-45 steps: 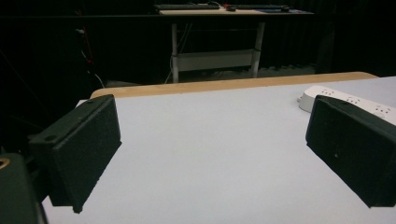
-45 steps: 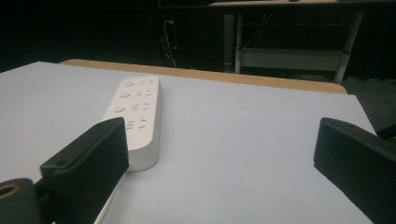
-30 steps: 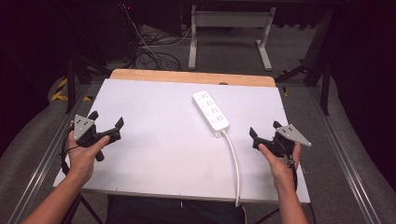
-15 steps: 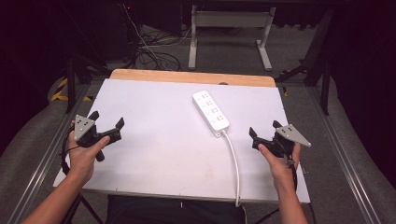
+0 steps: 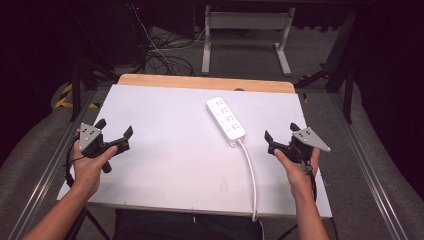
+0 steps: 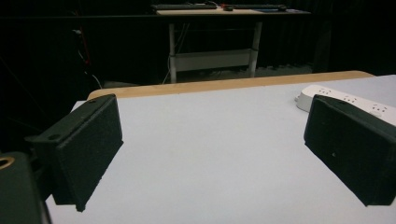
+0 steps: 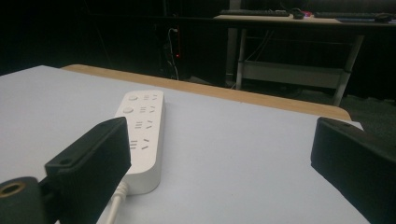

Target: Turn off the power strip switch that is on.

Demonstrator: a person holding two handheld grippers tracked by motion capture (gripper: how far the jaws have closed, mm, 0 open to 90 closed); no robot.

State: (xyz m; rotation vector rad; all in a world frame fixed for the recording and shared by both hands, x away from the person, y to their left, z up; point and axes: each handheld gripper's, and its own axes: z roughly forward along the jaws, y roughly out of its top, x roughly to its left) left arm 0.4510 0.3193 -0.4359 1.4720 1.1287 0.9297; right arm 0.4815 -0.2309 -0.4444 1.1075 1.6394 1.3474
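- I have the left gripper [image 5: 114, 138] low over the left side of the white bench [image 5: 165, 150], fingers [image 6: 88, 144] wide apart, nothing between them.
- The right gripper [image 5: 281, 141] sits at the right edge, fingers [image 7: 91, 163] likewise spread and empty.
- The power strip [image 5: 226, 118] lies flat, right of centre toward the far side, its cord [image 5: 251, 175] running back to the near edge and off it.
- I read the strip as the thing to be worked on: nothing else lies on the bench.
- It lies near the right gripper and well apart from the left one; in the right gripper view its near end sits just past the left finger.
- My guess: both grippers are parked at the flanks so the middle stays open.
- The strip's long flat body should suit a grasp across its width; the trailing cord may drag.
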